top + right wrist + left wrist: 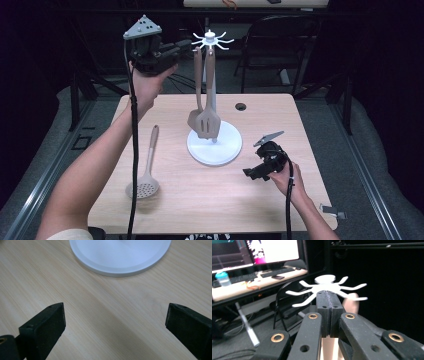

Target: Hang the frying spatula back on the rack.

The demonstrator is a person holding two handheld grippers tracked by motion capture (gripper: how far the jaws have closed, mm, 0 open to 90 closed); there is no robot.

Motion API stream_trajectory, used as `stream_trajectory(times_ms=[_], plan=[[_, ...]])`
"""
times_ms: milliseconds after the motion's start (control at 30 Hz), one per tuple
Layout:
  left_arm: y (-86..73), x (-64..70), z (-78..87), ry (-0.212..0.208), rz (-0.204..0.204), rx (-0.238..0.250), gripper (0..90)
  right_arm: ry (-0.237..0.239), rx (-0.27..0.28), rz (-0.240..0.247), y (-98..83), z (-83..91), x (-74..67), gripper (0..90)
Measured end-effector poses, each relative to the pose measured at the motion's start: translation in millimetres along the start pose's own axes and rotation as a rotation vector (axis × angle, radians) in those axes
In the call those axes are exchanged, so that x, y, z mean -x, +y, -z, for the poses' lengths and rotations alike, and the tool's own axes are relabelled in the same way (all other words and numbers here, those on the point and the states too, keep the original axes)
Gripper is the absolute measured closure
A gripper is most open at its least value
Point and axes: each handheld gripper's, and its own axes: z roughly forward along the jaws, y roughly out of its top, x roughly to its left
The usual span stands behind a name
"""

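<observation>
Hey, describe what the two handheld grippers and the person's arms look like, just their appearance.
Both grippers are black. The left gripper carries a grey three-cornered plate with dark dots; its jaws are flat black blocks on arms with brass-ringed pivots. The right gripper has a darker grey plate and thick black pads. A black cable trails from each. The forearms are bare; a pale sleeve edge shows at the left arm.

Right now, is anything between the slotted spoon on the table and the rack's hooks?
Yes. The left gripper, jaws shut, sits right against the hook crown on the slotted spoon's side, and two utensils already hang there. The table between spoon and rack base is bare.
</observation>
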Motion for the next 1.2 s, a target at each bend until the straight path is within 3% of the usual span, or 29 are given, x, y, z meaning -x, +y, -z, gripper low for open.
stream_trajectory(times_ms=[133, 233, 433, 1200], plan=[[3.0, 12.4, -2.6, -0.02, -0.044, -0.016, 90.0, 0.001, -0.004, 0.001, 0.4, -0.1, -0.6, 2.5], [3.2, 14.0, -8.4, -0.02, -0.059, -0.038, 90.0, -0.001, -0.005, 0.003, 0.1, -0.3, -0.2, 2.6], [-0.6, 8.2, -15.6, 0.009, -0.047, -0.057, 90.0, 0.005, -0.002, -0.001, -0.2, -0.9, -0.7, 2.7], [-2.3, -3.0, -20.2, 0.049, -0.035, -0.076, 90.0, 0.001, -0.017, 0.013, 0.5, -1.5, -1.1, 3.3]])
